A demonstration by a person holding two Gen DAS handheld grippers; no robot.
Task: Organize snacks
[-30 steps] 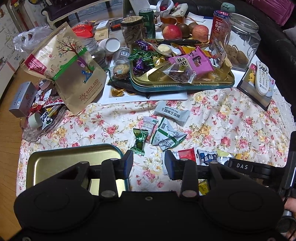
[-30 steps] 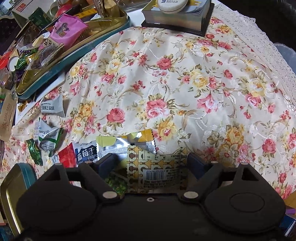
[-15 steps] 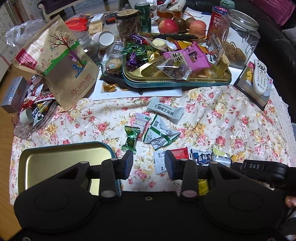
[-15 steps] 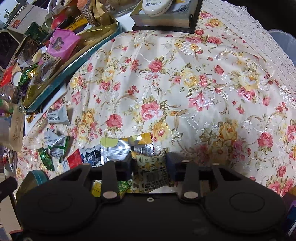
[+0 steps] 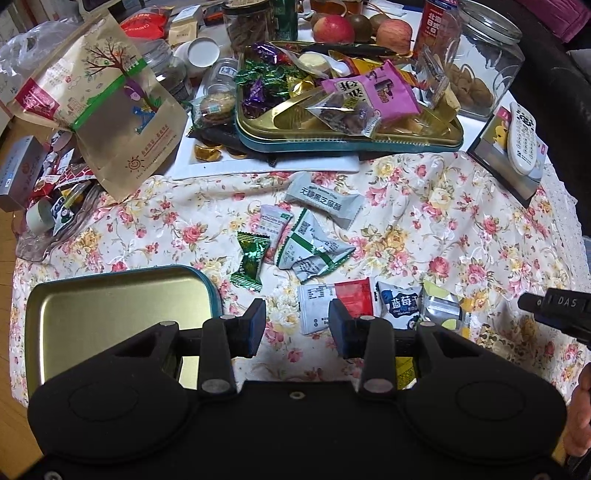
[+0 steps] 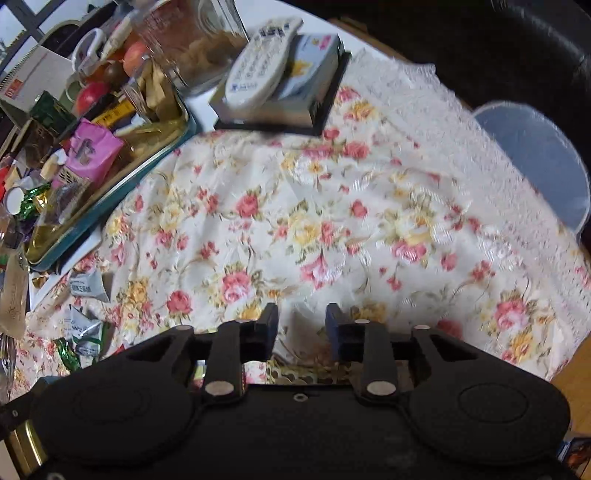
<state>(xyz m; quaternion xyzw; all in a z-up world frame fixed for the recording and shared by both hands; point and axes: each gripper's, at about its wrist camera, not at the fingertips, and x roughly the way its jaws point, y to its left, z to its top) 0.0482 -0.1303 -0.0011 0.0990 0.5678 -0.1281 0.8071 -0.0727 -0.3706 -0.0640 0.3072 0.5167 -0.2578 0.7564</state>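
Note:
Several loose snack packets lie on the floral cloth: a green candy (image 5: 248, 261), a green-white packet (image 5: 312, 247), a grey sesame packet (image 5: 325, 199), a red-white packet (image 5: 334, 302) and a blue berry packet (image 5: 399, 302). An empty gold tin tray (image 5: 110, 314) sits at the near left. My left gripper (image 5: 297, 332) hangs open and empty above the red-white packet. My right gripper (image 6: 301, 330) is lifted above the cloth with its fingers (image 6: 267, 328) closed in on a yellow patterned snack packet (image 6: 306, 373), which shows only below the jaws.
A full gold tin (image 5: 351, 129) of sweets stands at the back, with a glass jar (image 5: 476, 62), apples (image 5: 334, 27), a kraft paper bag (image 5: 103, 103) and a remote on a box (image 5: 522, 140). The table's right edge has white lace (image 6: 480, 147).
My right gripper closed on the yellow packet and lifted it off the cloth, tilting upward. My left gripper rose slightly and stayed open.

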